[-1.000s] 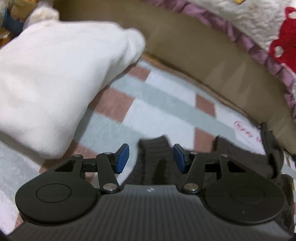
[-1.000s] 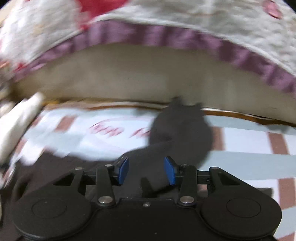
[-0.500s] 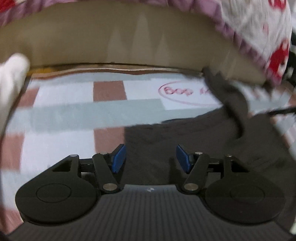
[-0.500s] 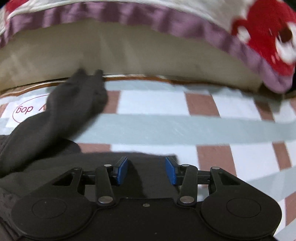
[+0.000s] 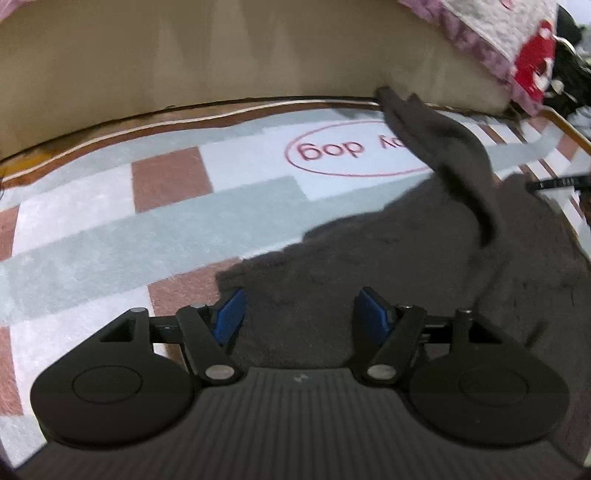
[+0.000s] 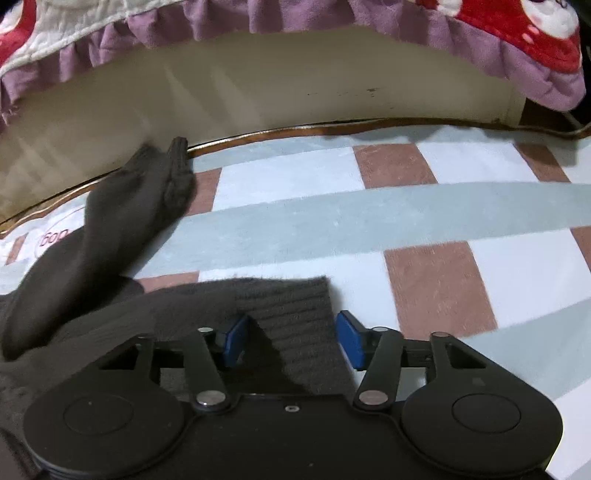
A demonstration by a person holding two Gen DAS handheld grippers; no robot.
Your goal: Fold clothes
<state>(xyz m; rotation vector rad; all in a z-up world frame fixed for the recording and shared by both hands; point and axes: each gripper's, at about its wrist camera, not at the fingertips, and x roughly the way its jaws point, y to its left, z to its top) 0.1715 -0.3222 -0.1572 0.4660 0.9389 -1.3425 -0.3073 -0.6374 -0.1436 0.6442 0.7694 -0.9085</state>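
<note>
**Both grippers spread over a dark sweater on the checked blanket**

A dark grey knitted sweater (image 5: 424,266) lies on a blanket (image 5: 110,229) checked in pale blue, white and brown, with a red oval logo printed on it. One sleeve (image 6: 122,206) stretches away toward the beige panel (image 6: 258,96) at the blanket's far edge, its cuff lying against that edge. A quilt (image 6: 461,29) with a purple ruffle and red motifs hangs above the panel.

The left gripper (image 5: 301,317) has just been opening; its blue pads stand apart, with sweater fabric between them but not pinched. The right gripper (image 6: 291,338) has likewise just been opening, released over the ribbed hem (image 6: 295,302), which lies flat between its pads.
</note>
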